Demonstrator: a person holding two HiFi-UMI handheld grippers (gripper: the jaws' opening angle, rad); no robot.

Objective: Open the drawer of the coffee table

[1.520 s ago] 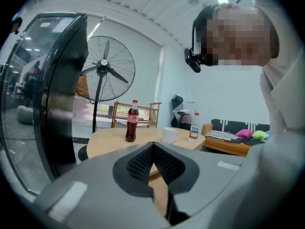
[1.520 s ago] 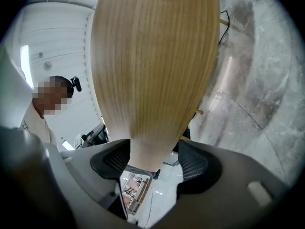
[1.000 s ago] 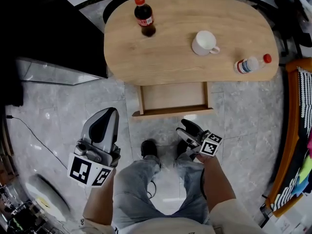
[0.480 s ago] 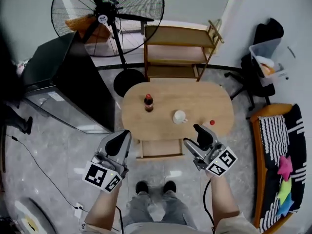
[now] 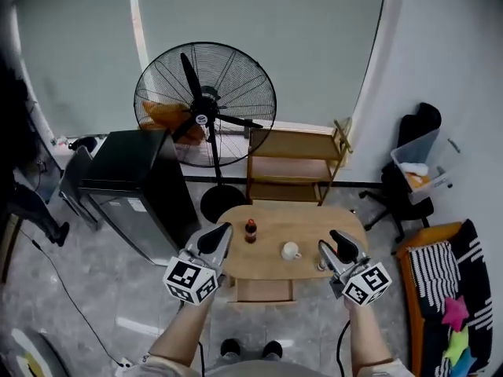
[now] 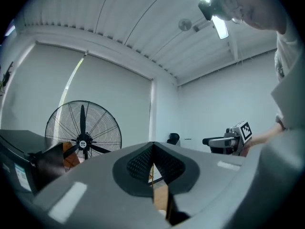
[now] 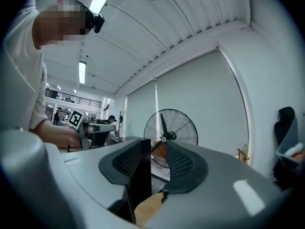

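Observation:
The oval wooden coffee table (image 5: 295, 225) stands far below me. Its drawer (image 5: 265, 290) is pulled out toward my feet and looks empty. On the table top are a cola bottle (image 5: 251, 231) and a white cup (image 5: 291, 251). Both grippers are held high and level above the table's near edge, apart from the table. My left gripper (image 5: 222, 232) (image 6: 152, 145) is shut, pads meeting at the tips with nothing in them. On my right gripper (image 5: 339, 238) (image 7: 157, 149) the jaws are closing, with a narrow gap left and nothing between them.
Behind the table are a large floor fan (image 5: 206, 104), a wooden shelf unit (image 5: 295, 167) and a black cabinet (image 5: 134, 179). To the right are a black office chair (image 5: 413, 171) and an orange sofa with a striped cushion (image 5: 440, 273). A person stands at the left edge (image 5: 23, 203).
Both grippers rose from near the floor by the drawer to a level pose high above the table. The view pulled far back. The right gripper rolled and its jaws narrowed.

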